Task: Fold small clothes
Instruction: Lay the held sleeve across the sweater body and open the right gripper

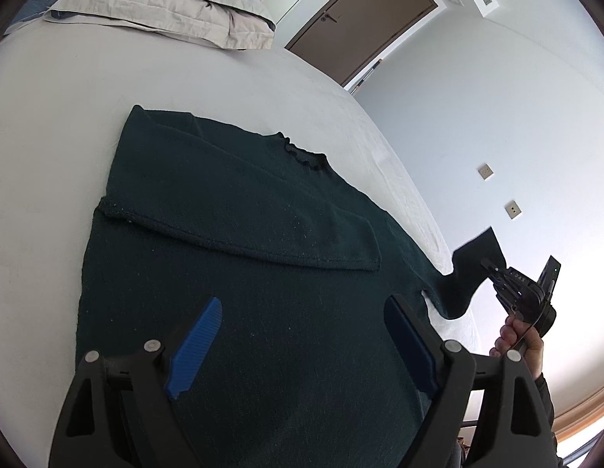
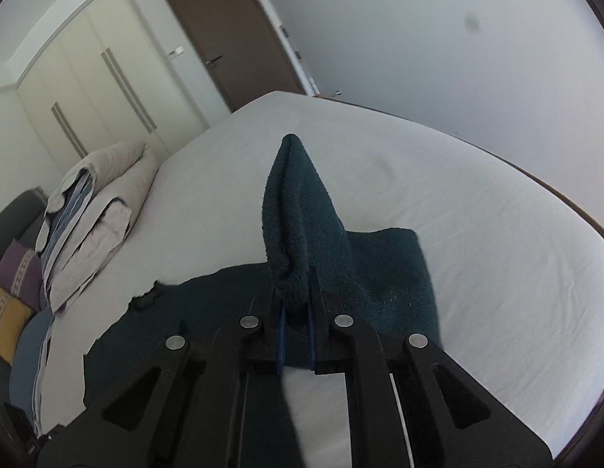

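A dark green knit sweater [image 1: 231,257] lies flat on the white bed [image 1: 40,156], with one sleeve [image 1: 239,210] folded across its chest. My left gripper [image 1: 302,335] is open and empty, hovering over the sweater's lower body. My right gripper [image 2: 295,304] is shut on the other sleeve's cuff [image 2: 298,214] and holds it lifted off the bed. In the left wrist view the right gripper [image 1: 487,263] holds that sleeve [image 1: 464,277] up beyond the bed's right edge.
Folded beige and blue bedding [image 1: 161,4] is stacked at the head of the bed, also in the right wrist view [image 2: 95,210]. A brown door [image 1: 360,23] and a white wall stand beyond the bed. Cushions [image 2: 9,292] lie at the left.
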A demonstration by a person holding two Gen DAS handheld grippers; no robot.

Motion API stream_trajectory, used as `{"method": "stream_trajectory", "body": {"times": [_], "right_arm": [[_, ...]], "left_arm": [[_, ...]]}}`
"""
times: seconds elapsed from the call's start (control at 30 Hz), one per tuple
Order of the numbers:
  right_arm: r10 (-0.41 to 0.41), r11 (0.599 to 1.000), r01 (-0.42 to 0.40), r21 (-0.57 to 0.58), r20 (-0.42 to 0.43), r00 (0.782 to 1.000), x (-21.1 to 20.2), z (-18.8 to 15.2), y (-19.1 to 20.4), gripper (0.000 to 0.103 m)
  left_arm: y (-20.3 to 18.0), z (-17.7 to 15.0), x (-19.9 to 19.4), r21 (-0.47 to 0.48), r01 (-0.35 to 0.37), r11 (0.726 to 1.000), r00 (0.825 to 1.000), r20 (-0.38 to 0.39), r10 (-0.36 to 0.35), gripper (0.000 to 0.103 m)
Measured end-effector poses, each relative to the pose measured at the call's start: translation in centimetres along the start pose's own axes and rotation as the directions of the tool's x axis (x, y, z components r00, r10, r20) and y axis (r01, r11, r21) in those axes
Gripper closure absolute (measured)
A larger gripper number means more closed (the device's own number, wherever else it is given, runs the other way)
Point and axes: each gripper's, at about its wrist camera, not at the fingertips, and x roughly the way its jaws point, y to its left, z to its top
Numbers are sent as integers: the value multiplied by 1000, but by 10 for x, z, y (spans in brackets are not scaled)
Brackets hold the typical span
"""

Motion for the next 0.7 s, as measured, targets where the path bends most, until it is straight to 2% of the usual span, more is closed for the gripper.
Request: {"method": "stream_trajectory", "body": {"times": [0.13,0.17,0.27,0.33,0.4,0.5,0.53,0.57,0.63,0.7], "right_arm": [[110,986,-122,-111,-105,988,45,-33,103,96],[132,982,-149,-118,-141,981,47,-55,126,96],[173,975,-197,-102,-203,964,78,-98,173,93],[177,973,-205,-109,-222,959,101,-118,190,92],[163,964,-204,-168,-228,960,118,-134,198,83],[191,947,-242,-213,-232,954,118,-147,203,64],[198,944,-246,-218,-220,955,114,-151,203,51],[201,943,-246,-223,-207,957,101,-148,192,45],[202,937,-251,-241,-212,956,84,-148,178,42],[218,932,-275,-236,-239,946,50,-143,144,42]], "left_arm": [[7,10,1,-19,17,1000,1000,9,-17,17],[9,12,2,-24,21,1000,1000,12,-20,17],[14,19,4,-44,30,999,999,20,-29,17],[18,23,7,-58,32,998,999,23,-31,17],[23,25,12,-73,31,997,999,11,-30,17],[27,31,24,-97,36,995,999,-9,-37,17],[27,33,28,-104,41,994,999,-15,-43,17],[26,35,34,-109,46,993,999,-25,-49,17],[24,39,45,-118,52,992,997,-42,-57,17],[15,45,56,-109,59,992,996,-59,-65,17]]}}
